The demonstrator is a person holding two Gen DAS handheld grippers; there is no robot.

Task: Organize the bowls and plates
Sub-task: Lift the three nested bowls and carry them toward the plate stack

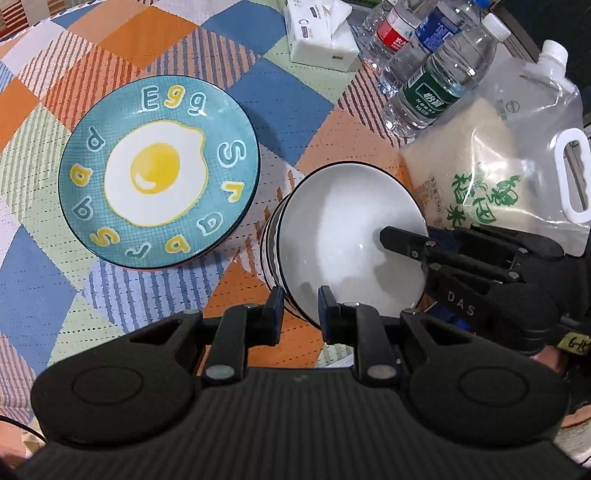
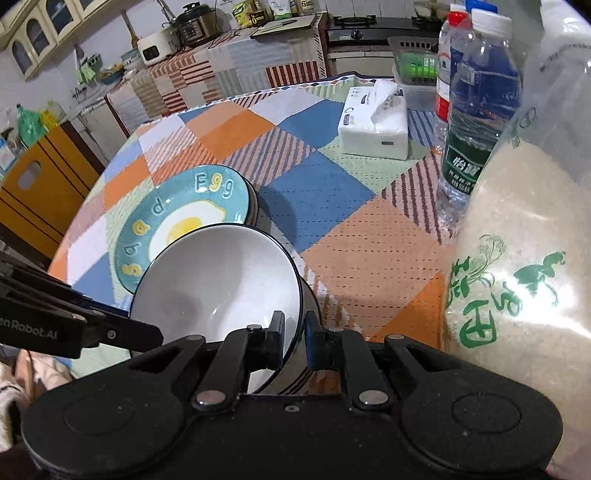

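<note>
A white bowl (image 1: 343, 236) (image 2: 218, 280) with a dark rim and striped outside hangs tilted just above the patchwork tablecloth (image 1: 258, 81). Further rims show under its left side, like a stack. My left gripper (image 1: 301, 306) (image 2: 144, 325) is shut on the bowl's near rim, one finger inside and one outside. My right gripper (image 2: 295, 328) (image 1: 413, 238) is shut on the rim at the opposite side in the same way. To the bowl's left lies a teal plate (image 1: 159, 173) (image 2: 177, 218) with a fried-egg picture, on top of other plates.
A clear bag of rice (image 1: 480, 177) (image 2: 517, 277) stands close to the right of the bowl. Water bottles (image 1: 436, 85) (image 2: 476, 122) and a tissue pack (image 1: 321, 33) (image 2: 373, 125) sit behind. A kitchen counter (image 2: 221, 55) lies beyond the table.
</note>
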